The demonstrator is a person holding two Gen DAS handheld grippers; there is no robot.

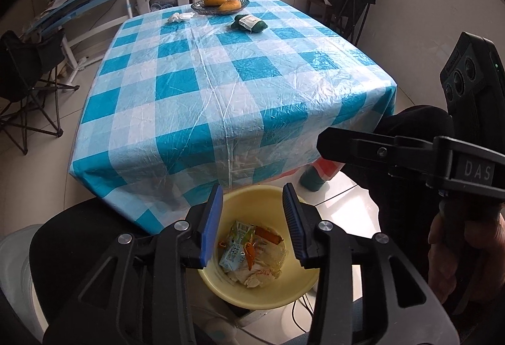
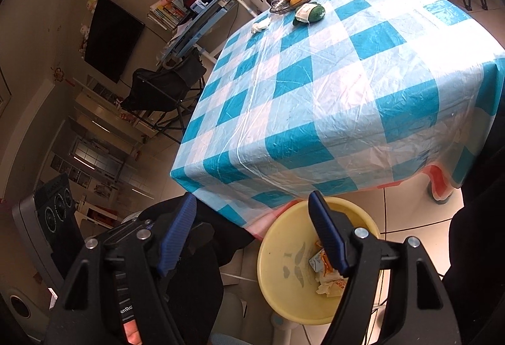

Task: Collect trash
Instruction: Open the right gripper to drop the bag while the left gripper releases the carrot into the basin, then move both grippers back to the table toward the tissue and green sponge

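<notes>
A yellow bin stands on the floor by the table's near edge and holds a carton, wrappers and crumpled paper. My left gripper is open and empty right above the bin. My right gripper is open and empty beside the bin; it also shows at the right of the left wrist view. A crumpled white tissue lies at the table's far side, also in the right wrist view.
The table has a blue-and-white checked cloth. At its far end stand a glass bowl of mangoes and a green plush toy with a label. Folding chairs and a cluttered desk stand at the left.
</notes>
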